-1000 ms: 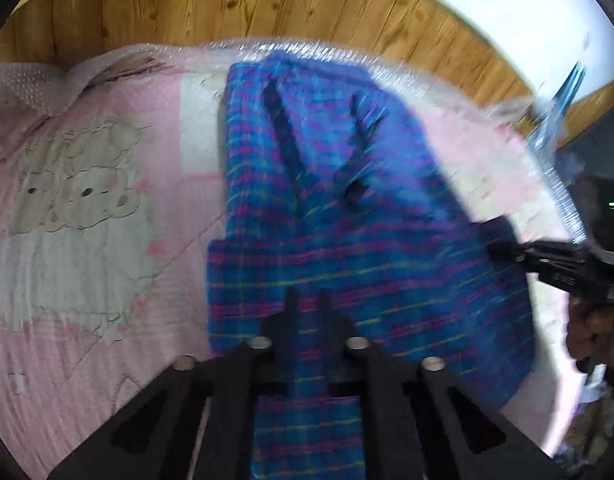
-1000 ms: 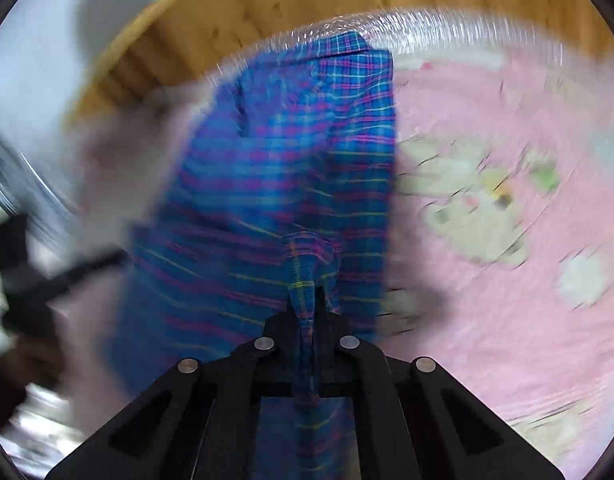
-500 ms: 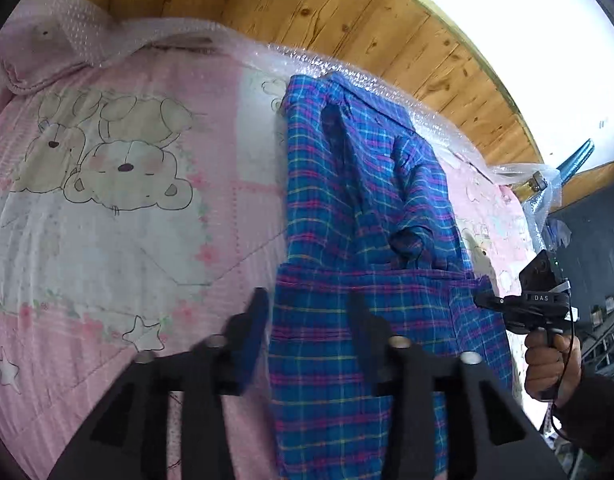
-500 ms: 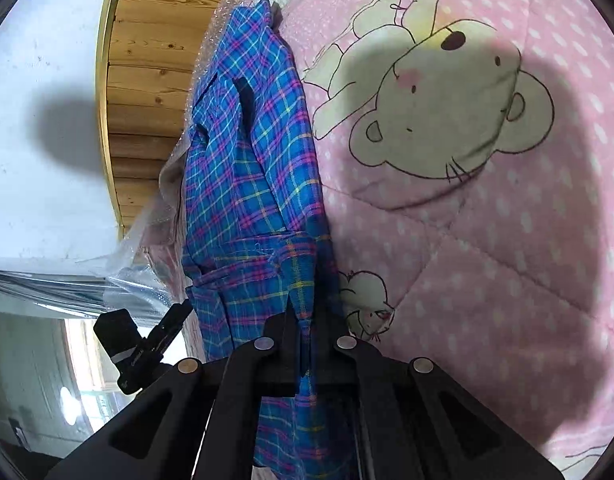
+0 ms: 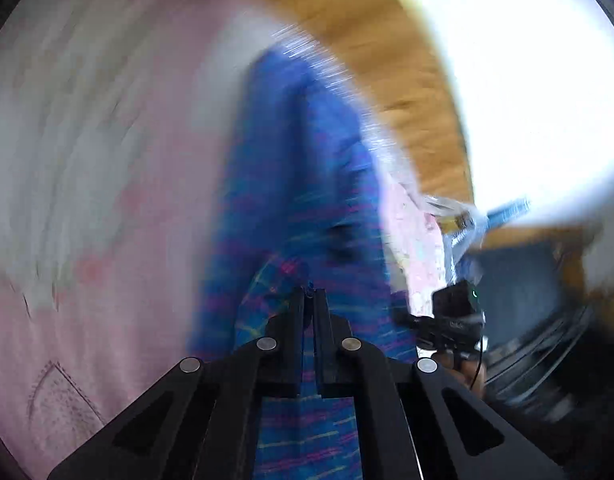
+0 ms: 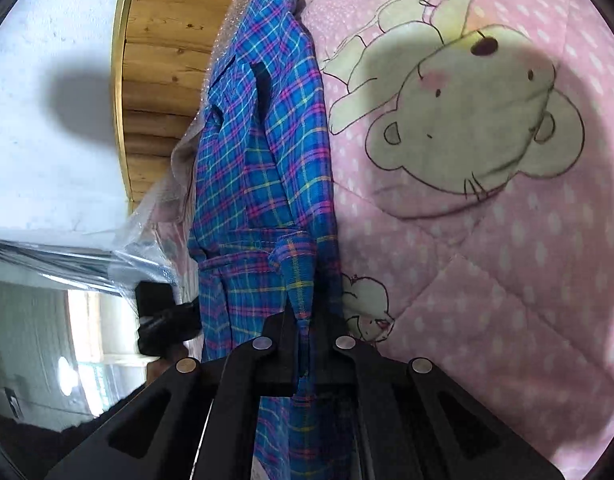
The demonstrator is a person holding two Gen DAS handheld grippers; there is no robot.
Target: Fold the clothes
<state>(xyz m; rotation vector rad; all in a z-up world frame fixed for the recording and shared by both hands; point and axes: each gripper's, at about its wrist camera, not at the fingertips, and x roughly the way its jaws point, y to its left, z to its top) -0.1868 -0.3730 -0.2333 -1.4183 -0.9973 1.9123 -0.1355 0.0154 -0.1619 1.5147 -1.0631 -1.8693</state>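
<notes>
A blue plaid shirt [image 6: 263,152] lies lengthwise along the bed's edge, its lower part folded up. My right gripper [image 6: 303,320] is shut on a bunched fold of the shirt's hem, and cloth hangs down between the fingers. The left wrist view is badly motion-blurred. In it my left gripper [image 5: 309,298] has its fingers together with a strip of plaid shirt [image 5: 291,184] pinched between them. The black body of the right gripper [image 5: 455,320], held by a hand, shows beside the shirt's right edge.
Under the shirt lies a pink quilt with bear pictures [image 6: 507,260]. A wooden headboard [image 6: 155,60] and a white wall stand beyond it. Clear bubble wrap [image 6: 147,216] bunches along the bed's edge by the shirt.
My left gripper went from shut to open half a second ago and has shut again on the shirt. Its view now swings fast and blurs. The right gripper keeps its hold.
</notes>
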